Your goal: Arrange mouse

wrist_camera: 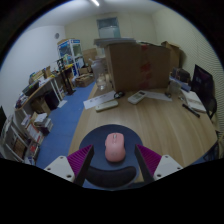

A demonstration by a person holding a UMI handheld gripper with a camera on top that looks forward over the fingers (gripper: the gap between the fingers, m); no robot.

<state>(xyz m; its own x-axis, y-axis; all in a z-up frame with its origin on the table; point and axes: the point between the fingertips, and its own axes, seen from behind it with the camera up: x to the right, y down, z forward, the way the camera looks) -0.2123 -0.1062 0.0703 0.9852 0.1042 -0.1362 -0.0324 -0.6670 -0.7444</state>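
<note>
A pink mouse (114, 147) lies on a round blue mouse pad (94, 141) with a black wrist rest (108, 176), on the near part of a wooden desk (160, 125). My gripper (114, 149) is open. Its fingers, with magenta pads (83, 160), stand to either side of the mouse with a gap on each side. The mouse rests on the mouse pad between the fingertips.
A white keyboard (100, 102) and another flat white device (150, 97) lie farther back on the desk. A large cardboard box (138, 65) stands behind them. A dark monitor (203, 78) is at the right. Shelves with clutter (25, 125) line the left, beside blue floor (65, 120).
</note>
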